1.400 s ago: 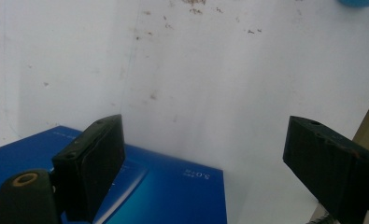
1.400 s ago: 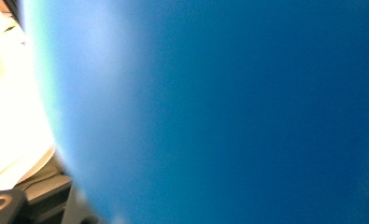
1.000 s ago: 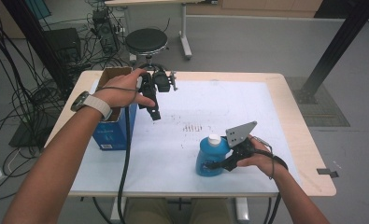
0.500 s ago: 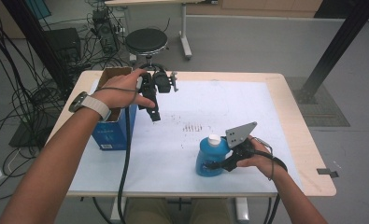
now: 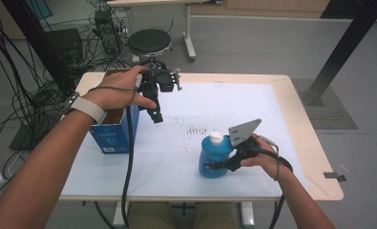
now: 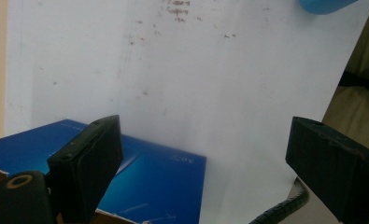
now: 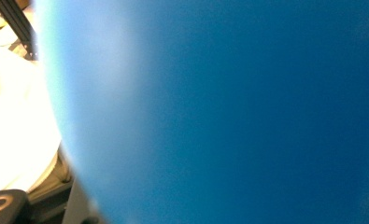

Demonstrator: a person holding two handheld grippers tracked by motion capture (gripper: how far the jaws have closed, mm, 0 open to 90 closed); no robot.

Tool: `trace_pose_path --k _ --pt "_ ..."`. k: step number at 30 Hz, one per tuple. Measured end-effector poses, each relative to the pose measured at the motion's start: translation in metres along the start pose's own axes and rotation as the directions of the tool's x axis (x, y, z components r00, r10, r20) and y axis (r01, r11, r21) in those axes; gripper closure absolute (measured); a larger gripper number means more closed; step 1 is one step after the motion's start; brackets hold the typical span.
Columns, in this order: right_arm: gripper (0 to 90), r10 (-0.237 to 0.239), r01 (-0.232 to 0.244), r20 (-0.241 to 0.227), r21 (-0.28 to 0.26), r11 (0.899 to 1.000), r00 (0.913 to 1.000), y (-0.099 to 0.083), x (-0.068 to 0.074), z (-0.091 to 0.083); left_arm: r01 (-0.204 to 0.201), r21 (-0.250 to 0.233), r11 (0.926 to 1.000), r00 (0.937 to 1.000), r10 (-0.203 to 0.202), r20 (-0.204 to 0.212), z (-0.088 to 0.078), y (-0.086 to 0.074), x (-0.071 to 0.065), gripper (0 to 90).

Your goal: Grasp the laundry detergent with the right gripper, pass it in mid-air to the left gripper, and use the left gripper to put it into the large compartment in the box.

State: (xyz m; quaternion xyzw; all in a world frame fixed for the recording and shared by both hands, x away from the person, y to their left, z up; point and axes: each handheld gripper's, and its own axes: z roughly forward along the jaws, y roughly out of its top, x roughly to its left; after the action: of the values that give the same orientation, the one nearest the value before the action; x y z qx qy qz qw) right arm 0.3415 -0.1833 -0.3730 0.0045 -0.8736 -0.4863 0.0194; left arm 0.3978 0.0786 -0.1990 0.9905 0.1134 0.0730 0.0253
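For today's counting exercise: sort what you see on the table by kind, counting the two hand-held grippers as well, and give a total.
Bottles: 1, blue bottle with a white cap
Boxes: 1, blue box
Grippers: 2, left gripper and right gripper
Total: 4

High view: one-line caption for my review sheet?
Right gripper clamps a blue bottle; left gripper hangs open beside a blue box.

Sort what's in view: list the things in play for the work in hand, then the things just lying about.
In play:
- blue bottle with a white cap, gripped by the right gripper
- blue box, open-topped, below the open left gripper

Lying about:
- black stool beyond the table
- cables on the floor
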Motion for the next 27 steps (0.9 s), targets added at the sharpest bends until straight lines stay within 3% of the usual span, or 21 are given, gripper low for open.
trace_pose_path --k 13,27 --pt "43.2 0.061 -0.062 0.033 0.031 0.998 0.9976 0.043 -0.003 -0.005 -0.058 -0.005 0.9983 0.9983 0.058 0.01 -0.037 0.013 -0.02 9.0" --pt "43.3 0.048 -0.048 0.006 0.037 0.998 0.9988 0.082 -0.009 0.004 -0.131 0.002 0.9913 0.9905 0.131 0.042 -0.061 0.023 -0.039 8.4"
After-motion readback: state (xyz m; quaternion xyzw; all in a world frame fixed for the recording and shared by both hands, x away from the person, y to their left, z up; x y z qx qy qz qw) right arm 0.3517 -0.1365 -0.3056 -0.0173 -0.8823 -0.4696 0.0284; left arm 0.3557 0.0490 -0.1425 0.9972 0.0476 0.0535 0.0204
